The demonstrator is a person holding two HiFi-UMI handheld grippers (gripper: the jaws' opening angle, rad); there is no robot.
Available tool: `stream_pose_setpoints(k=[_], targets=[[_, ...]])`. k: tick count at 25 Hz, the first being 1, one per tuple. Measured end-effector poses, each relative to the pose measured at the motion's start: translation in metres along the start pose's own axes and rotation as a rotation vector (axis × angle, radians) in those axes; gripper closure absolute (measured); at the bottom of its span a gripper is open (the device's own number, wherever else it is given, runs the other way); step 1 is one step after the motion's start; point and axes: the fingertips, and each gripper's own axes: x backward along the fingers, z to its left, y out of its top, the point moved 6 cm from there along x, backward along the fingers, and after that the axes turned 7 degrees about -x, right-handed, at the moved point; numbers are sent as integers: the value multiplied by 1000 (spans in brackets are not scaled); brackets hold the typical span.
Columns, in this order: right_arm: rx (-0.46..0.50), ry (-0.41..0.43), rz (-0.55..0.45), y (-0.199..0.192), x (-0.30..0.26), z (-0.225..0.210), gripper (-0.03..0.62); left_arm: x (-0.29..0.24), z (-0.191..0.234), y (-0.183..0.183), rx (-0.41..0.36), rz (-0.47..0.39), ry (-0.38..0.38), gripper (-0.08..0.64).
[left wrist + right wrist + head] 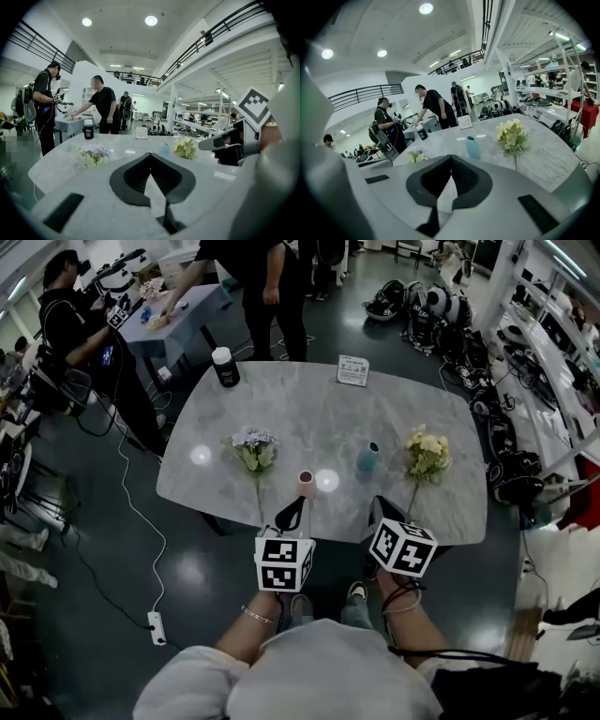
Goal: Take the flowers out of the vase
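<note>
Two flowers lie flat on the marble table (309,409). The purple one (254,448) is at the left, the yellow one (427,454) at the right, both with stems toward me. Between them stand an empty pink vase (307,483) and an empty teal vase (368,457). My left gripper (292,509) hovers at the near edge just before the pink vase, shut and empty. My right gripper (377,509) is beside it, below the teal vase, also shut on nothing. In the right gripper view the teal vase (472,147) and yellow flower (513,136) lie beyond the jaws.
A black bottle with a white cap (225,367) and a small sign card (353,370) stand at the table's far edge. People stand behind the table by a grey side table (178,315). Cables and equipment litter the floor at the right (487,399).
</note>
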Motion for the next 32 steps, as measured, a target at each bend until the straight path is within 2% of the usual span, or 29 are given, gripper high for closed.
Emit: stream_pose_setpoints(k=[6,11,23,28,32], targets=[[-18,-75,-14,-16,24,0,586,7,2,1,-8,-1,-53,551],[-33,-96,-30,-21,37,-10,586,10,-14,-1,-7,-3,-77,551],[-30,-56,-48,-15,49,-13,586,16,-32,2,5,-1,-59,551],[58,-35,-59,-8,52,-8,586,18,-37,5,0,-6,-48,551],[69,-22,-61,-4,50,-8,586,16,-40,7,-1,-14,-43,551]])
